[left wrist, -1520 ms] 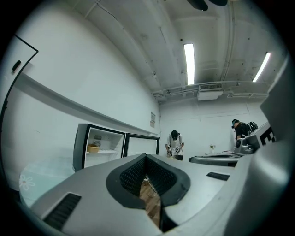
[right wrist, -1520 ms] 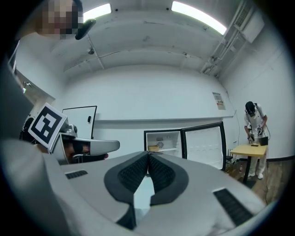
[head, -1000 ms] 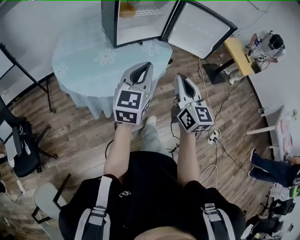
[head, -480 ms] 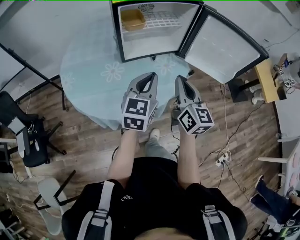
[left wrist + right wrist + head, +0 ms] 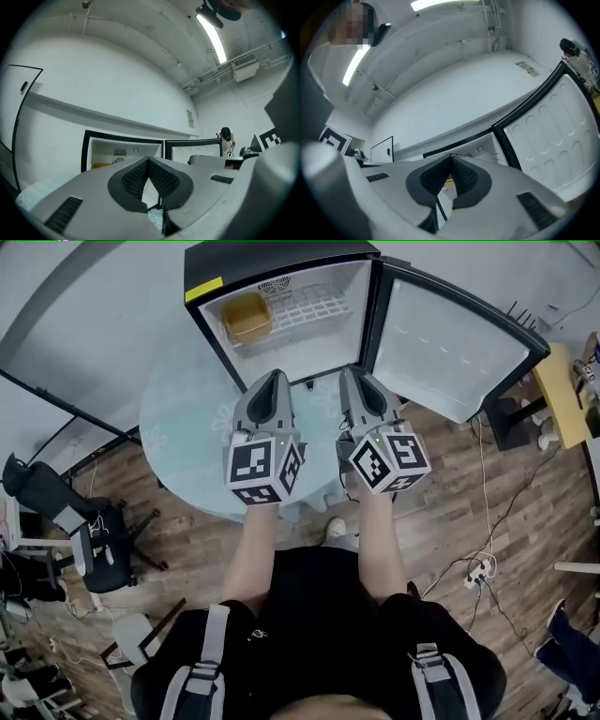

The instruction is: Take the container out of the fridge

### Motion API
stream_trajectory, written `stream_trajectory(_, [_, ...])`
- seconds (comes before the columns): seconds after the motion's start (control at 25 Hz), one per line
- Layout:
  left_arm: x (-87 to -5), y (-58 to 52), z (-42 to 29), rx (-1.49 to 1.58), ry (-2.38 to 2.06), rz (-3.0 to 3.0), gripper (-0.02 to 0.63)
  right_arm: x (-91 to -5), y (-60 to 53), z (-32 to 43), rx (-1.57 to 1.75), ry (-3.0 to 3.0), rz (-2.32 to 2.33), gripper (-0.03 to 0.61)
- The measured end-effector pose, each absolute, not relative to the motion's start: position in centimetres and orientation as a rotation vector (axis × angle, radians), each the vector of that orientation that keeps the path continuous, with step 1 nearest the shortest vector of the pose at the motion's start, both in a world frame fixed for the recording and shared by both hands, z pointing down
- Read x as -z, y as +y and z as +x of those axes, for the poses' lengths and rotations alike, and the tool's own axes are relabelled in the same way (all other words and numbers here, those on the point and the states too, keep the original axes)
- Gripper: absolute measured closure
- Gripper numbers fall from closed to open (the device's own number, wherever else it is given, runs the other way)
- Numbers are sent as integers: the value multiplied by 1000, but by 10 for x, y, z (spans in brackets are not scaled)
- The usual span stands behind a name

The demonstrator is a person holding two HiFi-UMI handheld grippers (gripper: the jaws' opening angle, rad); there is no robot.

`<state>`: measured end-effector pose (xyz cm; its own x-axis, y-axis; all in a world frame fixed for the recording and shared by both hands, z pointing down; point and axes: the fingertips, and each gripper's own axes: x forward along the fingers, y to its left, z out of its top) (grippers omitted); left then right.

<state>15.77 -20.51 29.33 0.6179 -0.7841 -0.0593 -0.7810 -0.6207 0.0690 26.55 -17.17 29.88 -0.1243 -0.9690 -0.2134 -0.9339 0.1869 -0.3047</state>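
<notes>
A small black fridge [image 5: 208, 279] stands on the round table with its door [image 5: 450, 348] swung open to the right. Inside, on the wire shelf at the left, sits a tan container [image 5: 247, 317]. My left gripper [image 5: 276, 378] and right gripper [image 5: 349, 376] hover side by side over the table just in front of the fridge mouth, both shut and empty. In the left gripper view the left gripper [image 5: 149, 160] points at the fridge [image 5: 123, 151], where a strip of the container [image 5: 101, 165] shows. In the right gripper view the right gripper [image 5: 450, 159] has its tips meeting.
The round table [image 5: 178, 418] has a pale blue flowered cloth. A black office chair [image 5: 66, 521] stands at the left, a wooden side table [image 5: 565, 390] at the right, and cables [image 5: 487, 549] lie on the wood floor. A person [image 5: 227, 140] stands far behind the door.
Both grippers have moved forward, from short of the table to over it, close to the fridge opening. The fridge and its container now sit lower and larger in the head view.
</notes>
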Motion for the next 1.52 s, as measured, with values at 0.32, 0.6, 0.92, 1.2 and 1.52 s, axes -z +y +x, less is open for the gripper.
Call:
stream_trajectory(0.32, [-312,-231,172,148,-1292,2736,613,-306,-195,277,119,2177,-1851,572])
stream_trajectory(0.6, [-325,-266,175,109,-1345,2664,612,-309,-220,285,114,2194,-1900,572])
stream_trajectory(0.92, [-342,-316,158,34,-1486,2570,612,-328,-279,269,194,2263,-1883,572])
stream_trajectory(1.2, [-351,-350,128,2,-1576,2492,612,-344,-331,238,226,2357,-1881,572])
stream_trajectory(1.52, [-364,-378,98,-18,-1643,2410,612,-354,-378,199,247,2468,-1849,572])
